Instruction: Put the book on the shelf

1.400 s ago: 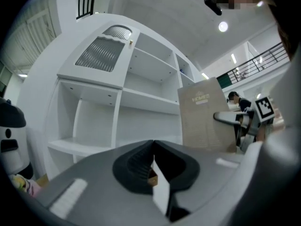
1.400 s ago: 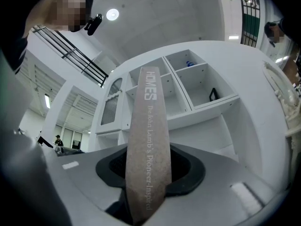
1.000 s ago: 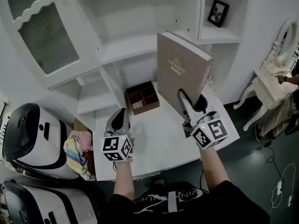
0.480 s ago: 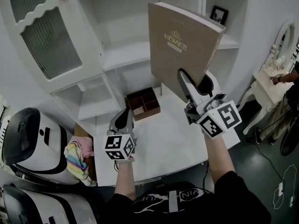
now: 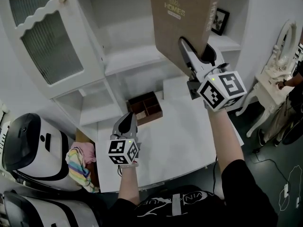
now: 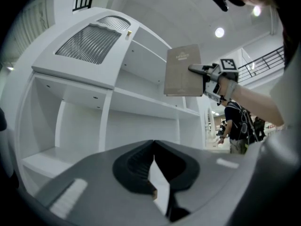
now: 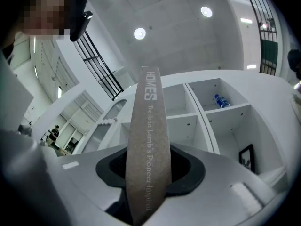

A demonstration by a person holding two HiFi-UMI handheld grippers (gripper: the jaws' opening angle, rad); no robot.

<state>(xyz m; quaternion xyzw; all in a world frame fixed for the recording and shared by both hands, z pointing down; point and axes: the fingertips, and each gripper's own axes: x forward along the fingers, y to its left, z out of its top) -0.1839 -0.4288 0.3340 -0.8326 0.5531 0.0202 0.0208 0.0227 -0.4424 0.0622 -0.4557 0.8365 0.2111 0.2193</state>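
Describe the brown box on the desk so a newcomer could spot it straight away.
Start at the big white shelf unit and drop to the white desk below it. The brown box sits at the desk's back, beyond the left gripper. It alone is dark, open-topped and split into compartments.

Tan-brown book (image 5: 182, 22) with pale lettering, white shelf (image 5: 128, 56), white desk (image 5: 184, 131), dark brown box (image 5: 144, 109), rainbow-striped cloth (image 5: 76, 162), black-framed picture (image 5: 219, 21), grey ribbed cabinet door pane (image 5: 45, 34)

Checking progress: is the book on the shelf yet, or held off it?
Off it. The right gripper is clamped on the book, holding it up in front of the shelves.
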